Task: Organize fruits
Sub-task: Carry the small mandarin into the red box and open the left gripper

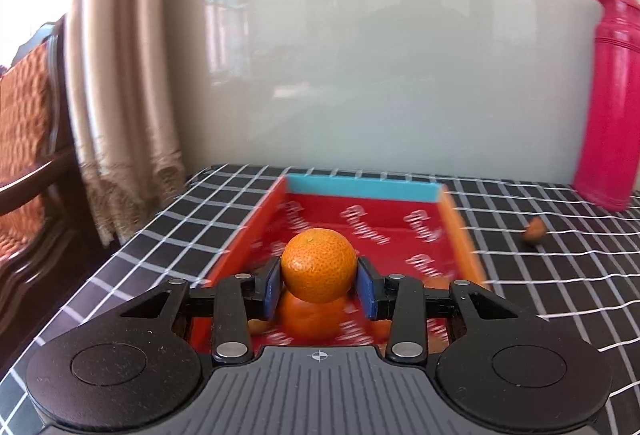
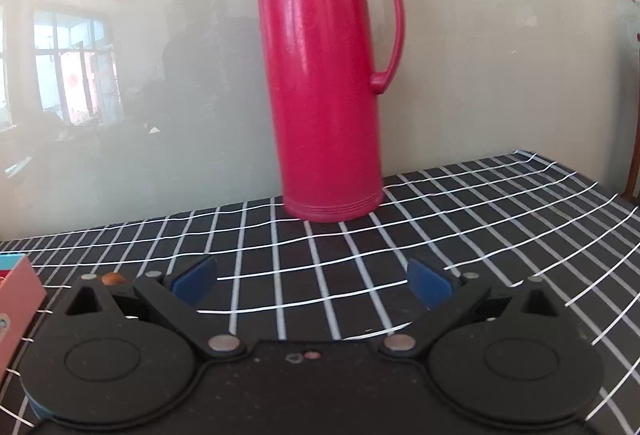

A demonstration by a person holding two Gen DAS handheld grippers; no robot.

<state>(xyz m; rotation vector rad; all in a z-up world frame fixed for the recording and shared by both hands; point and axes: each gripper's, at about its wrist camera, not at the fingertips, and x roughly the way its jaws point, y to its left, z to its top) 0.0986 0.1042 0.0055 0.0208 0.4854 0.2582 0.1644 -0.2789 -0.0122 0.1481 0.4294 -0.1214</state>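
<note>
left hand-held gripper (image 1: 319,285) pinches a mandarin (image 1: 319,265) over the red tray (image 1: 256,231), right hand-held gripper (image 2: 313,281) gapes empty; dropped, it could bounce off the fruit below.

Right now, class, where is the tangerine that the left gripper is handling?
In the left wrist view, the tangerine sits centre frame, clamped in the left gripper above the red tray, directly over another orange fruit lying in it.
</note>
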